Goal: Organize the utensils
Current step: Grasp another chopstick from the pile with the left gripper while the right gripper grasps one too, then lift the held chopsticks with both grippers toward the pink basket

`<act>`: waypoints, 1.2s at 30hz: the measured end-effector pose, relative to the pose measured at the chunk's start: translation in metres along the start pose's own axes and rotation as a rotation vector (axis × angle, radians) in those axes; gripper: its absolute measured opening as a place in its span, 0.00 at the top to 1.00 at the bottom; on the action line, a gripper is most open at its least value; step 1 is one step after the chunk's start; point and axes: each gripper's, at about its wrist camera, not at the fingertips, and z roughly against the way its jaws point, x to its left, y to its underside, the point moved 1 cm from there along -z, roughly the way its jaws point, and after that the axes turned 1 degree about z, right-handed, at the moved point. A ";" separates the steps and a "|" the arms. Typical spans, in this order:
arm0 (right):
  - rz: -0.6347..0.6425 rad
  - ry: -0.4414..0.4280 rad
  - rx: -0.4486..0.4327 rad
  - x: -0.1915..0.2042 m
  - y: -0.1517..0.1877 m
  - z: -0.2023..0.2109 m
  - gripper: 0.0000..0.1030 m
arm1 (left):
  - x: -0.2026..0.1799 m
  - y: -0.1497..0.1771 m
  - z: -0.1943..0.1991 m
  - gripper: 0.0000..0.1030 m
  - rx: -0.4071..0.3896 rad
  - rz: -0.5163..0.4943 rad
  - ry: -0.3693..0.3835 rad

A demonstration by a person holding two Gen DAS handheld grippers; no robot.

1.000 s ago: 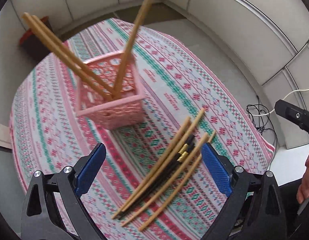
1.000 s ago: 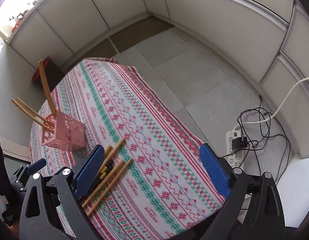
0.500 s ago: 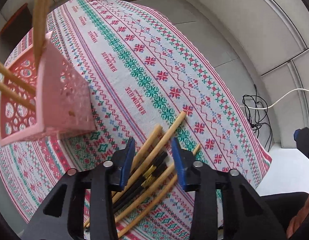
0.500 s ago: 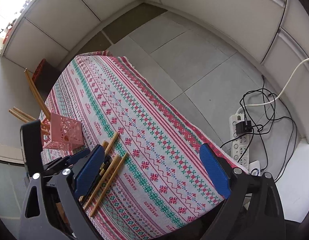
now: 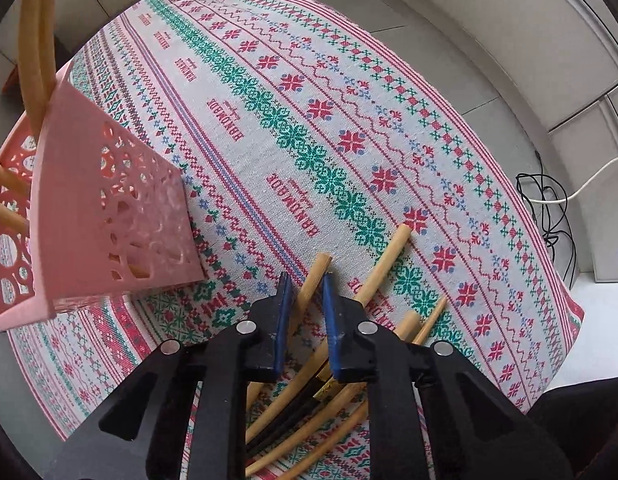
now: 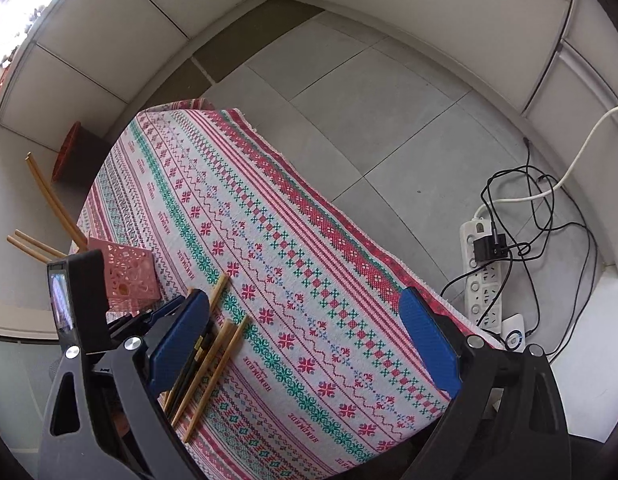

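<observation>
Blue-padded, the left gripper (image 5: 305,300) has narrowed around one wooden chopstick (image 5: 313,280) atop the pile (image 5: 341,400) on the patterned cloth (image 5: 349,120), pink basket (image 5: 109,216) just left, while the right gripper (image 6: 305,344) stays wide open, empty.

Covered in a cross-stitch-patterned tablecloth (image 6: 293,248) of red, green and white bands. Bearing a pink perforated basket (image 5: 121,216) on the cloth. Just beside the basket, a loose bunch of wooden chopsticks (image 6: 213,352) lying flat, mixed with a dark pair (image 5: 293,408) banded in gold. Beyond the far edge from the basket, grey tiled floor (image 6: 369,112) carrying a white power strip (image 6: 479,276) and tangled black cables (image 6: 541,216).
</observation>
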 end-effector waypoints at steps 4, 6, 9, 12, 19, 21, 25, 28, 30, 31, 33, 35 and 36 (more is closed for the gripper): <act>-0.026 -0.010 0.056 0.002 0.001 -0.017 0.10 | 0.013 0.021 0.012 0.91 -0.077 -0.022 -0.025; -0.036 -0.018 0.087 0.004 0.005 -0.027 0.11 | 0.017 0.029 0.028 0.91 -0.117 -0.031 -0.031; -0.054 -0.016 0.130 0.011 0.010 -0.044 0.22 | 0.024 0.044 0.064 0.92 -0.180 -0.033 -0.005; -0.068 -0.014 0.183 0.021 0.016 -0.064 0.46 | 0.027 0.062 0.098 0.92 -0.240 -0.039 0.013; -0.093 -0.041 0.230 0.053 0.030 -0.085 0.63 | 0.022 0.091 0.134 0.93 -0.310 -0.058 0.011; -0.069 -0.021 0.237 0.064 0.034 -0.089 0.64 | 0.022 0.098 0.139 0.93 -0.325 -0.060 0.015; -0.019 0.048 0.221 0.081 0.042 -0.098 0.66 | 0.035 0.102 0.150 0.93 -0.351 -0.047 0.022; 0.013 0.096 0.184 0.089 0.044 -0.099 0.80 | 0.039 0.104 0.156 0.93 -0.366 -0.039 0.020; 0.026 0.109 0.154 0.093 0.046 -0.099 0.91 | 0.042 0.105 0.159 0.93 -0.373 -0.032 0.018; 0.015 0.101 0.148 0.091 0.046 -0.099 0.92 | 0.044 0.105 0.161 0.93 -0.377 -0.026 0.016; -0.019 0.065 0.145 0.084 0.044 -0.099 0.94 | 0.048 0.106 0.166 0.93 -0.391 -0.012 0.017; -0.035 0.044 0.144 0.078 0.042 -0.095 0.95 | 0.051 0.108 0.176 0.93 -0.415 -0.004 0.025; -0.032 0.037 0.130 0.076 0.041 -0.089 0.95 | 0.052 0.110 0.182 0.93 -0.429 -0.001 0.031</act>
